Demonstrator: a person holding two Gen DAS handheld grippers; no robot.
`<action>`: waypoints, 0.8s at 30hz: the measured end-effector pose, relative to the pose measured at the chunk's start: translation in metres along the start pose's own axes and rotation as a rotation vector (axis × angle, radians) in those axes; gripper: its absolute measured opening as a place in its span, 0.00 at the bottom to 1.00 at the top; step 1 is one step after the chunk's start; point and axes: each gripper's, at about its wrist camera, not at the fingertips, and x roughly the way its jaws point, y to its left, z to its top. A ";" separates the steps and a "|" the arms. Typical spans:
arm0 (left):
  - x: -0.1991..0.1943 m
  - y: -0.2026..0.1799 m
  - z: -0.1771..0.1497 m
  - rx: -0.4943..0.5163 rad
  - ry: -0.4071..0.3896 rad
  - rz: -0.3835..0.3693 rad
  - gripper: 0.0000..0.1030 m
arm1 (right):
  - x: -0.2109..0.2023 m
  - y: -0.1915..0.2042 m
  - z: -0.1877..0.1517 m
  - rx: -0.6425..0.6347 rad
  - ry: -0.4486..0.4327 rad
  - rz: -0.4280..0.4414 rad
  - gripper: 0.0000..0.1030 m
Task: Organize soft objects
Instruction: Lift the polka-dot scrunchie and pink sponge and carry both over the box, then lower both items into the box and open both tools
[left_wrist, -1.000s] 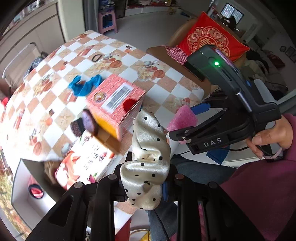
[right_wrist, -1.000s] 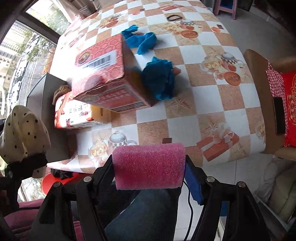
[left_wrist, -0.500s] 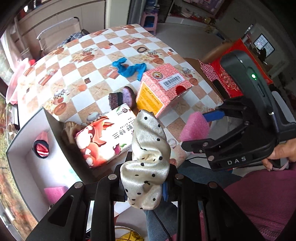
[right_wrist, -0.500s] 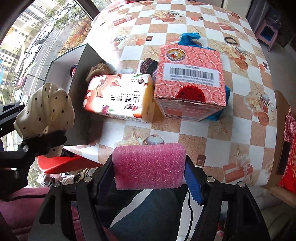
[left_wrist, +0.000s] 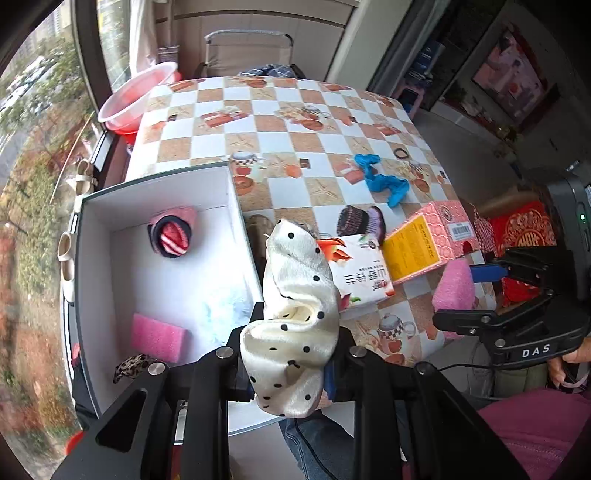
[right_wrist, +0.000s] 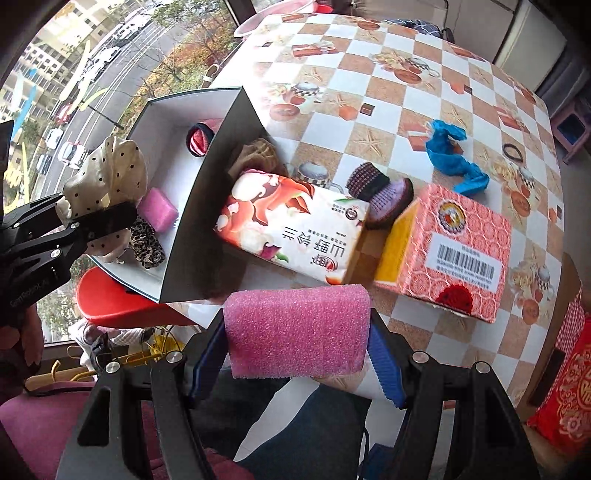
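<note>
My left gripper (left_wrist: 291, 365) is shut on a cream polka-dot scrunchie (left_wrist: 295, 314), held over the near right wall of the open white box (left_wrist: 155, 184). In the box lie a pink sponge (left_wrist: 159, 341), a rolled red and navy sock (left_wrist: 171, 234) and a leopard scrunchie (left_wrist: 131, 363). My right gripper (right_wrist: 297, 354) is shut on a second pink sponge (right_wrist: 297, 330), just off the table's near edge and right of the box (right_wrist: 207, 177). On the table lie a blue cloth (right_wrist: 450, 158), a purple knitted sock (right_wrist: 380, 192) and a brown cloth (right_wrist: 255, 157).
A flowered tissue pack (right_wrist: 295, 229) and a red-pink carton (right_wrist: 458, 251) lie between the box and the loose items. A black hair tie (right_wrist: 513, 151) sits past the blue cloth. A red basin (left_wrist: 140, 99) stands beyond the table's far left corner. A person's legs are below both grippers.
Both grippers have swung left along the table's near edge toward the box, each rolling as it went. The box interior has come into the left wrist view. Both grips are unchanged.
</note>
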 end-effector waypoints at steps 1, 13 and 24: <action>-0.002 0.007 -0.002 -0.026 -0.006 0.008 0.27 | 0.000 0.005 0.004 -0.019 0.001 0.002 0.69; -0.011 0.074 -0.035 -0.292 -0.015 0.151 0.27 | 0.020 0.082 0.060 -0.237 0.034 0.068 0.69; -0.006 0.103 -0.055 -0.440 0.015 0.216 0.27 | 0.041 0.139 0.096 -0.373 0.072 0.104 0.69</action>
